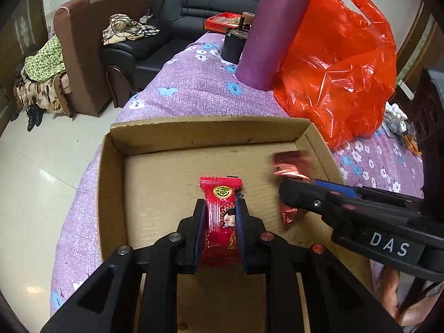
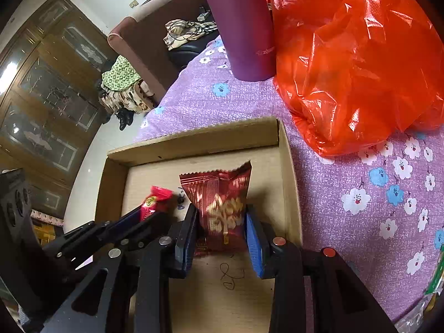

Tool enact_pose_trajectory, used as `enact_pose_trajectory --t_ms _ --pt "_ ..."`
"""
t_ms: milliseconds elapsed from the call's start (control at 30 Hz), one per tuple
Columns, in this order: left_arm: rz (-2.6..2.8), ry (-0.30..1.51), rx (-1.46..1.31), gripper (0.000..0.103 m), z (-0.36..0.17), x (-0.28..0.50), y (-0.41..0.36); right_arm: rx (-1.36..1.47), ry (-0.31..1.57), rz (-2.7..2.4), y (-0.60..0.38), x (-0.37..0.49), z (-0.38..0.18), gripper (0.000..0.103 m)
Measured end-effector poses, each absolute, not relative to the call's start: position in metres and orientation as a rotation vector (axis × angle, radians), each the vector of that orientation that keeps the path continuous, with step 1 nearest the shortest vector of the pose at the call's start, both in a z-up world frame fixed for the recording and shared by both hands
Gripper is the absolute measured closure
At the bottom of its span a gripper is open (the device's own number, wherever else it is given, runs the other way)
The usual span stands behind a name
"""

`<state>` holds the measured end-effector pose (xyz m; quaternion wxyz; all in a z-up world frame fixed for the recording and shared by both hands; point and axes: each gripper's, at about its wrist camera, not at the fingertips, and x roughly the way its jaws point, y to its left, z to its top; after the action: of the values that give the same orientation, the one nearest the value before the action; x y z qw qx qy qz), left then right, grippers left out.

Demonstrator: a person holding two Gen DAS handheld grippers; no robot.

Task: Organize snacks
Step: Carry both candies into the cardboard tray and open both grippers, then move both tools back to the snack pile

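An open, shallow cardboard box lies on the purple flowered cloth. In the left wrist view my left gripper is shut on a bright red snack packet with a cartoon figure, low over the box floor. My right gripper reaches in from the right with a blurred dark red foil packet. In the right wrist view the right gripper has that dark red packet between its blue pads, both touching it. The left gripper and its red packet sit just to the left.
A tall purple flask and a crumpled orange-red plastic bag stand on the cloth beyond the box's far right corner. Small items lie at the table's right edge. A black sofa and armchair stand past the table.
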<state>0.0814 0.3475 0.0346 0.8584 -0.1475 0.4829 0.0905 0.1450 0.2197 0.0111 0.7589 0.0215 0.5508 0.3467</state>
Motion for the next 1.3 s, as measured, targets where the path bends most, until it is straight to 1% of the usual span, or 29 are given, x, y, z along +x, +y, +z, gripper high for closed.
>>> enact_pose_trajectory --t_ms 67,100,133,367,433,533,600,867,967,1033,1100,1167,1267,1300 --pt "0.189 1.007 -0.313 0.077 0.036 0.080 0.348 0.054 1.194 0.760 0.218 0.145 0.013 0.066" --pt "0.190 1.006 -0.316 0.069 0.037 0.079 0.348 0.056 1.193 0.764 0.217 0.144 0.014 0.066" --pt "0.194 1.002 -0.320 0.065 0.038 0.078 0.349 0.058 1.193 0.770 0.215 0.143 0.016 0.066" --pt "0.167 0.951 -0.322 0.064 0.059 0.061 0.337 0.077 1.136 0.829 0.187 0.124 0.042 0.066" --pt "0.163 0.935 -0.317 0.060 0.065 0.057 0.330 0.083 1.105 0.859 0.175 0.116 0.053 0.066" --pt "0.148 0.913 -0.307 0.058 0.074 0.049 0.317 0.074 1.058 0.881 0.157 0.102 0.067 0.066" --pt "0.136 0.903 -0.302 0.058 0.079 0.043 0.308 0.108 1.027 0.888 0.137 0.093 0.076 0.055" --pt "0.065 0.872 -0.297 0.058 0.095 0.014 0.266 0.216 0.932 0.894 0.037 0.064 0.095 0.054" --pt "0.033 0.863 -0.286 0.058 0.099 0.005 0.245 0.272 0.972 0.930 0.002 0.061 0.091 0.054" --pt "0.005 0.859 -0.286 0.053 0.101 -0.001 0.228 0.247 0.977 0.919 -0.020 0.056 0.088 0.054" --pt "-0.022 0.859 -0.285 0.049 0.102 -0.005 0.213 0.228 0.997 0.899 -0.040 0.050 0.080 0.052" --pt "-0.051 0.858 -0.279 0.048 0.101 -0.011 0.197 0.225 1.001 0.876 -0.058 0.047 0.075 0.052" --pt "-0.086 0.863 -0.290 0.048 0.099 -0.017 0.178 0.256 1.002 0.850 -0.079 0.051 0.061 0.045" --pt "-0.093 0.866 -0.304 0.048 0.097 -0.019 0.173 0.262 1.008 0.841 -0.083 0.054 0.055 0.045"
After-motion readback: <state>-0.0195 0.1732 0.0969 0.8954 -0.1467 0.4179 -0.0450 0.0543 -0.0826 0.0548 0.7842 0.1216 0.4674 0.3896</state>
